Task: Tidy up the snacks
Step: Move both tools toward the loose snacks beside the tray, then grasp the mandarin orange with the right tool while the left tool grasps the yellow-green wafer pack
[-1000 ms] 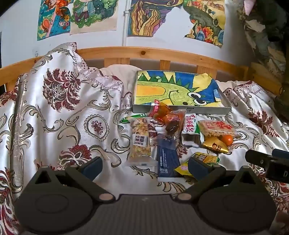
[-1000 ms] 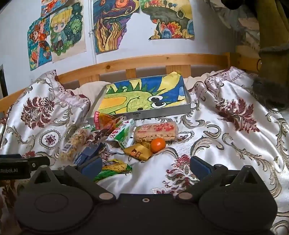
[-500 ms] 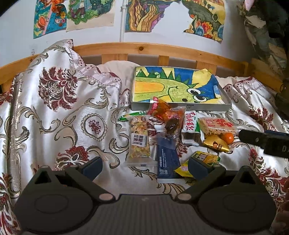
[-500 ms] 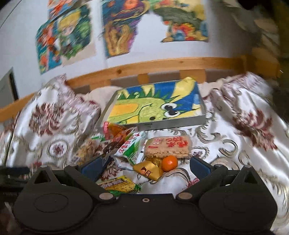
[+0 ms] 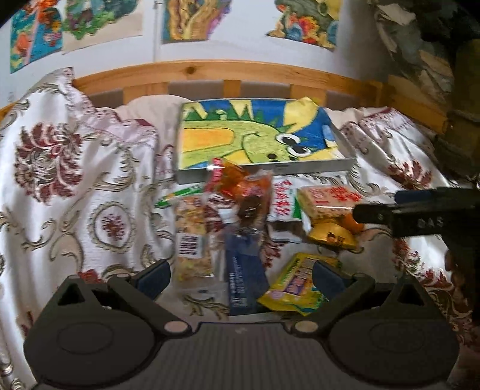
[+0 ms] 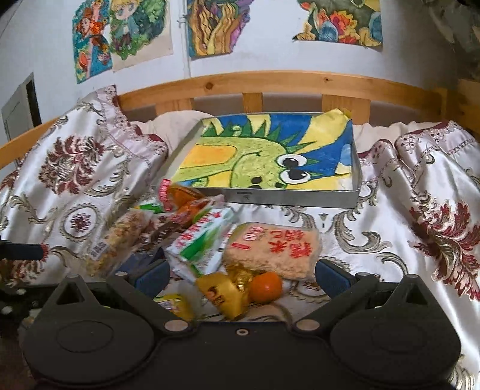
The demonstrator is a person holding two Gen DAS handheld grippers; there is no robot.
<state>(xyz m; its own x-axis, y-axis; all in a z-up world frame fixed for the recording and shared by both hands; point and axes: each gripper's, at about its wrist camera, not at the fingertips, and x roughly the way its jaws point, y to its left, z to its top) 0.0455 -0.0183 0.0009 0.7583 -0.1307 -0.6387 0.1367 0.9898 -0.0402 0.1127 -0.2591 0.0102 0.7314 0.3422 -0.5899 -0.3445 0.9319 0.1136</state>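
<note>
My right gripper (image 6: pixel 241 277) has jaws wide, empty, over the orange (image 6: pixel 266 284) and gold packet (image 6: pixel 223 295). Only my left gripper (image 5: pixel 240 277), equally spread and empty, shows the blue packet (image 5: pixel 244 270) fully. Tray (image 6: pixel 288 198) beyond; bedspread (image 6: pixel 405 228) bare rightward.

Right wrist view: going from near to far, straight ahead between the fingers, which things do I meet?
Small orange fruit → rice cracker pack with red letters → grey tray with the dinosaur drawing → wooden bed rail → wall drawings.
</note>
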